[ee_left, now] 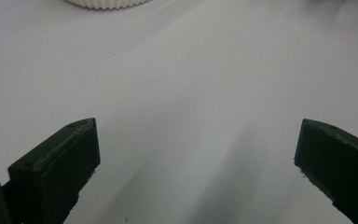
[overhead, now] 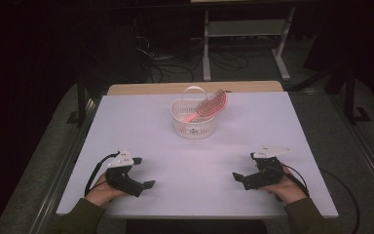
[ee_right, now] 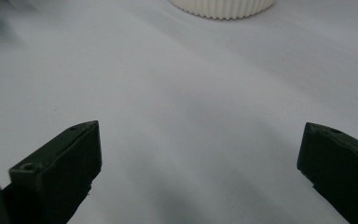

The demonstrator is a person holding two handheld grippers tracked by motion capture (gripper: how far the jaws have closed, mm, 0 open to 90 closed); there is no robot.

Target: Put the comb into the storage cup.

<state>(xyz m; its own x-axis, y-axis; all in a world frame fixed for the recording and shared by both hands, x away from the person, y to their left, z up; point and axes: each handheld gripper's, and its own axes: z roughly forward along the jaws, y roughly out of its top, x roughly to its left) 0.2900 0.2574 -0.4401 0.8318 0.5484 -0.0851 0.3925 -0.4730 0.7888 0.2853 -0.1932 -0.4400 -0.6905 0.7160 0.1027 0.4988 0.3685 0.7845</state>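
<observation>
Both grippers [overhead: 193, 179] gape, well short of basket [overhead: 193, 122].

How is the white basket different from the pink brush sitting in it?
The basket is white, round and stands upright on the table; the brush is pink, long and leans tilted across the basket's rim. The basket has a looped handle on top; the brush has rows of bristles. Both look like plastic, far beyond both grippers.

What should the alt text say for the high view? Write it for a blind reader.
A white basket holding a pink brush stands at the far middle of a white table. Near the front edge, the left gripper and right gripper rest apart, both empty.
</observation>
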